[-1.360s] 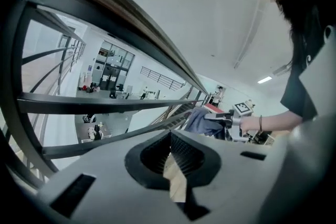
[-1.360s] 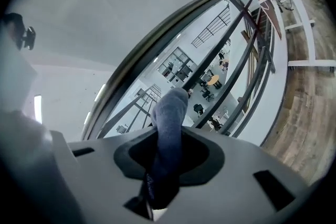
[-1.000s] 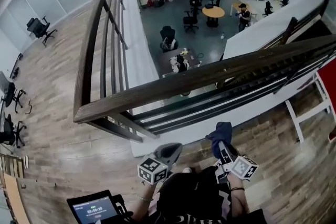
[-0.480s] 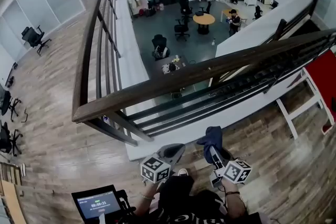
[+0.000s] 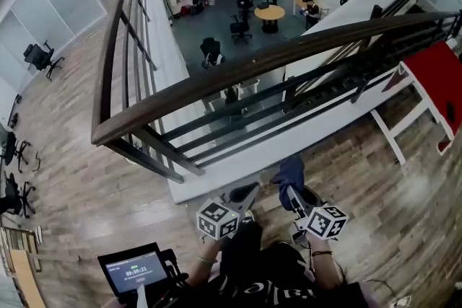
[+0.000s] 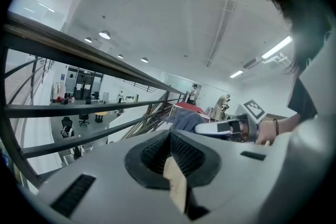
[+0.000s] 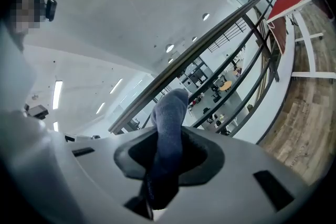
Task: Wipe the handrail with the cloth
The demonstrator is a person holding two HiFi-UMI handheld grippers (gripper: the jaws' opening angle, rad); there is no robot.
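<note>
One cloth [image 7: 169, 113], a blue-grey wad, is pinched by its lower end between the jaws of the right gripper [image 7: 165, 157] and stands up out of them. It is below and on the near side of the handrail [image 5: 238, 72], not touching it. The left gripper [image 6: 170, 157], just to the left of the right one, has its jaws pressed together on nothing. Only a small part of the cloth is clamped, so once it is pressed and dragged along the wood it could pull free. The loose top could also fold aside and let the hard jaws scrape the rail. I count two grippers, one cloth, one wooden top rail and one screen [image 5: 132, 272] at the near left. The thinner bars under the rail are too crowded to count surely.
</note>
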